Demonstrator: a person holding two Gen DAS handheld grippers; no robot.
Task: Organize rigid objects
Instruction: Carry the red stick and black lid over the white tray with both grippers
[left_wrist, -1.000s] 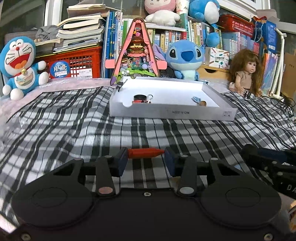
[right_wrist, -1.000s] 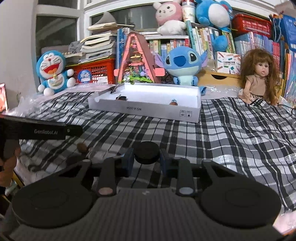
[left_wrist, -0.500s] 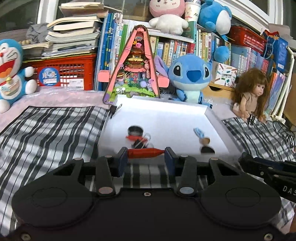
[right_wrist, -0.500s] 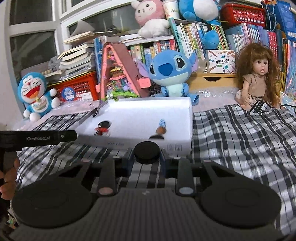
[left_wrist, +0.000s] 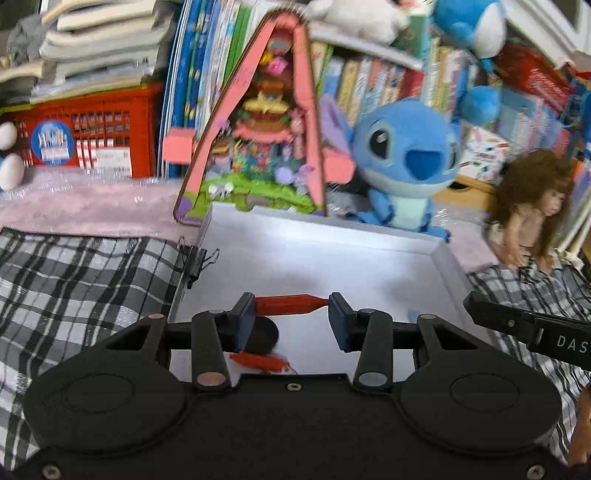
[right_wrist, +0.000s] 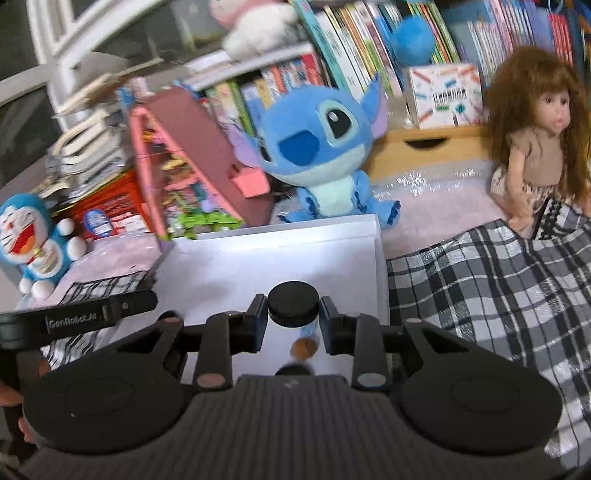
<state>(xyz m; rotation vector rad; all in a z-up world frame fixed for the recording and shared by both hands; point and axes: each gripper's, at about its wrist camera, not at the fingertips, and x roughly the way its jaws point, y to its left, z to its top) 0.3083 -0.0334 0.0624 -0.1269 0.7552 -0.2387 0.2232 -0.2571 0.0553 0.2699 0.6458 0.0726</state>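
The left gripper (left_wrist: 291, 317) is partly closed, its 2 fingers pinching a red crayon-shaped stick (left_wrist: 290, 304) end to end, crosswise above the shallow white cardboard tray (left_wrist: 448, 266). Beneath it on the tray floor lie a black round disc (left_wrist: 264, 334) and a second red piece (left_wrist: 260, 362). The right gripper (right_wrist: 293, 323) is clamped narrowly on a small clear vial with a black round cap (right_wrist: 293, 303), held over the same tray (right_wrist: 380, 266), above a brown round object (right_wrist: 303, 348). The tray sits on a black-and-white plaid cloth (right_wrist: 498, 295) covering the surface.
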